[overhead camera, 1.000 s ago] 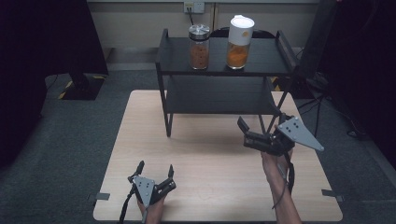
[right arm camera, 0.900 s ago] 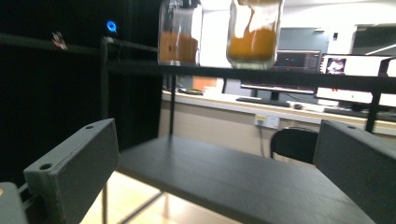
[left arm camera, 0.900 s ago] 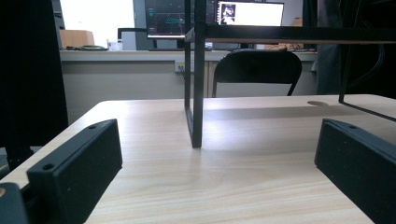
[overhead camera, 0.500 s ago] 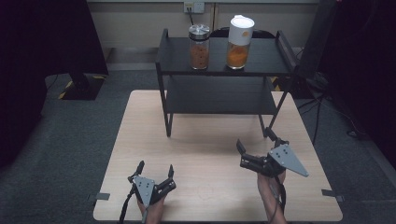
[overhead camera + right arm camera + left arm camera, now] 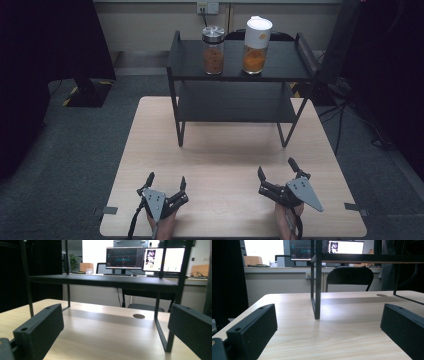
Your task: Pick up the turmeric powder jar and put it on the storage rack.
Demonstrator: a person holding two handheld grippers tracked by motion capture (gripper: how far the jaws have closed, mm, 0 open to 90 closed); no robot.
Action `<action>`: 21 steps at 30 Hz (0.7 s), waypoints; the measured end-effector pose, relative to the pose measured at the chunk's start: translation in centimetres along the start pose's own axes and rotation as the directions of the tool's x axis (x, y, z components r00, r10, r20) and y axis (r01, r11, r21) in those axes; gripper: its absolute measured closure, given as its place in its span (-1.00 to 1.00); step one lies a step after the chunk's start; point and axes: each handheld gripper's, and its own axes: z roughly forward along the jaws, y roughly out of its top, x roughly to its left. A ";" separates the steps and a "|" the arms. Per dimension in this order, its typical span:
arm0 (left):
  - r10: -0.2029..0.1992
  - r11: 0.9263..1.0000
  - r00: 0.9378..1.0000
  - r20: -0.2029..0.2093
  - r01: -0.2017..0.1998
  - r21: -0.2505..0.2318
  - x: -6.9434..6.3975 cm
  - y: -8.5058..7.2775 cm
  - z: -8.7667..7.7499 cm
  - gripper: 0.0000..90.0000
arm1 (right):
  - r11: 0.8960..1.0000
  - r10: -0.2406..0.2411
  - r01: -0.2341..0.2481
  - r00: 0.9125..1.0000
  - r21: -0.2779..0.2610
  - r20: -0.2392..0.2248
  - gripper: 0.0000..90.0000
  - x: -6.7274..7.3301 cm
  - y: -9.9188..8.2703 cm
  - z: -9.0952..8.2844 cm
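A pale wooden table (image 5: pixel 225 165) carries a black shelf rack (image 5: pixel 240 75). The left gripper (image 5: pixel 166 182) rests near the front edge, jaws apart, empty. The right gripper (image 5: pixel 280 172) likewise, spread wide. Two jars, steel-lidded (image 5: pixel 213 50) and white-lidded (image 5: pixel 256 45), stand together on the top shelf, well apart from both; it looks like a resting pause, and any next move calls for a long forward reach.

Both grippers rest at the near edge of the worktop (image 5: pixel 225 150), well apart: left gripper (image 5: pixel 166 181), right gripper (image 5: pixel 276 169), fingers spread. Two jars (image 5: pixel 213 50) stand on the black shelf (image 5: pixel 280 62) top tier.
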 end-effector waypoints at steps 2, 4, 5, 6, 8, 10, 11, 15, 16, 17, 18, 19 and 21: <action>0.000 1.000 1.000 0.000 0.000 0.000 0.0 0.0 0.0 -0.99 | 1.000 -0.010 0.010 1.000 0.006 0.018 -1.00 0.1 -0.7 -0.3; 0.000 1.000 1.000 0.000 0.000 0.000 0.0 0.0 0.0 -0.99 | 1.000 -0.006 0.006 0.999 0.009 0.032 -1.00 0.1 -1.3 -0.5; 0.000 1.000 1.000 0.000 0.000 0.000 0.0 0.0 0.0 -0.99 | 1.000 -0.004 0.003 0.999 0.009 0.036 -1.00 0.0 -1.6 -0.6; 0.000 1.000 1.000 0.000 0.000 0.000 0.0 0.0 0.0 -0.99 | 1.000 -0.002 0.002 0.999 0.010 0.041 -1.00 0.1 -1.8 -0.6; 0.000 1.000 1.000 -0.001 0.000 0.000 0.0 0.0 0.0 -0.99 | 1.000 -0.002 0.001 0.999 0.017 0.051 -1.00 0.0 -2.1 -0.8; 0.000 1.000 1.000 -0.001 0.000 0.000 0.0 0.0 0.0 -0.99 | 1.000 -0.004 0.003 0.998 0.019 0.057 -1.00 0.1 -2.5 -0.9; 0.000 1.000 1.000 -0.002 0.000 0.000 0.0 0.0 0.0 -0.99 | 1.000 -0.005 0.003 0.998 0.022 0.059 -1.00 0.1 -2.5 -0.9; 0.000 1.000 1.000 -0.002 0.000 0.000 0.0 0.0 0.0 -0.99 | 1.000 -0.012 0.010 0.998 0.026 0.068 -1.00 0.2 -2.9 -1.1; 0.000 1.000 1.000 -0.002 0.000 0.000 0.0 0.0 0.0 -0.99 | 1.000 -0.014 0.012 0.997 0.029 0.069 -1.00 0.2 -3.0 -1.1; 0.000 1.000 1.000 -0.002 0.000 0.000 0.0 0.0 0.0 -0.99 | 0.999 -0.014 0.012 0.997 0.033 0.072 -1.00 0.2 -3.0 -1.1; 0.000 1.000 1.000 -0.002 0.000 0.000 0.0 0.0 0.0 -0.99 | 0.999 -0.015 0.012 0.997 0.036 0.075 -1.00 0.3 -3.1 -1.1; 0.000 1.000 1.000 -0.002 0.000 0.000 0.0 0.0 0.0 -0.99 | 0.999 -0.015 0.013 0.997 0.037 0.076 -1.00 0.3 -3.1 -1.1; 0.000 1.000 1.000 -0.003 0.000 0.000 0.0 0.0 0.0 -0.99 | 0.999 -0.014 0.011 0.996 0.042 0.085 -1.00 0.3 -3.2 -1.1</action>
